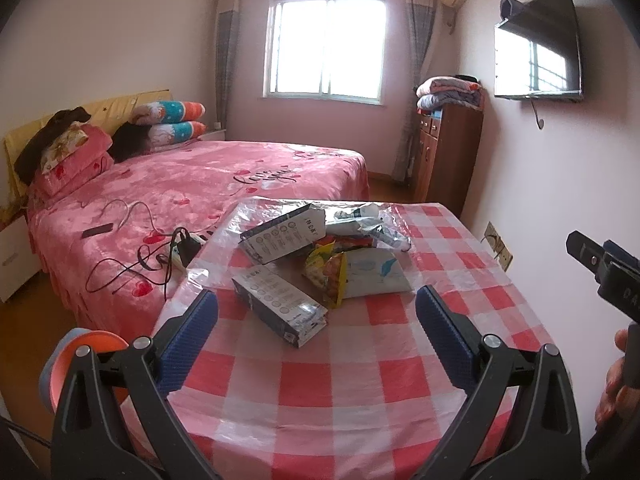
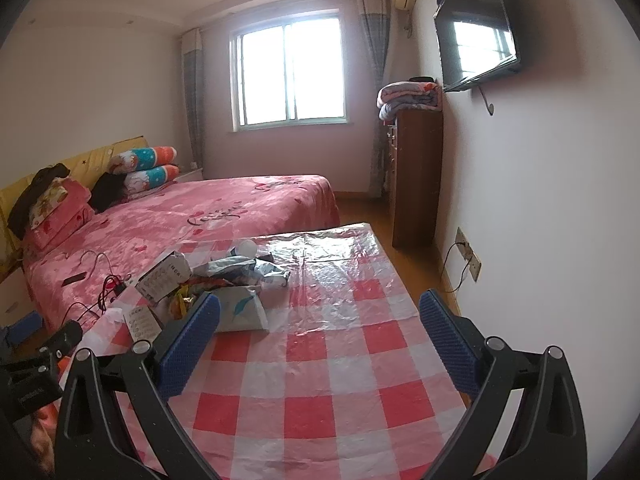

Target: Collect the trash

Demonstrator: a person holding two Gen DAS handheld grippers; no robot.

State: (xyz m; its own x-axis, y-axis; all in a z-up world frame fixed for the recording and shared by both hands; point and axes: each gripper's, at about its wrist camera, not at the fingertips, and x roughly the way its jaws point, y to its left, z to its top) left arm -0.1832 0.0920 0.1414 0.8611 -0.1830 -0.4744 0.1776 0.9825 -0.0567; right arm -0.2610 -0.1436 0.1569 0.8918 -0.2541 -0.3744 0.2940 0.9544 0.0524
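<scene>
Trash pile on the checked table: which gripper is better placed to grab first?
Left. The left gripper is open with the grey carton lying between its fingers; the open right gripper faces bare tablecloth, pile off to its left.

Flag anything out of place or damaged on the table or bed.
Torn, crumpled packaging is heaped on the table: a grey box lying flat with its end ripped open, a second box tilted on the pile, a yellow wrapper and a white pouch. On the bed, tangled cables lie loose near a charger.
</scene>
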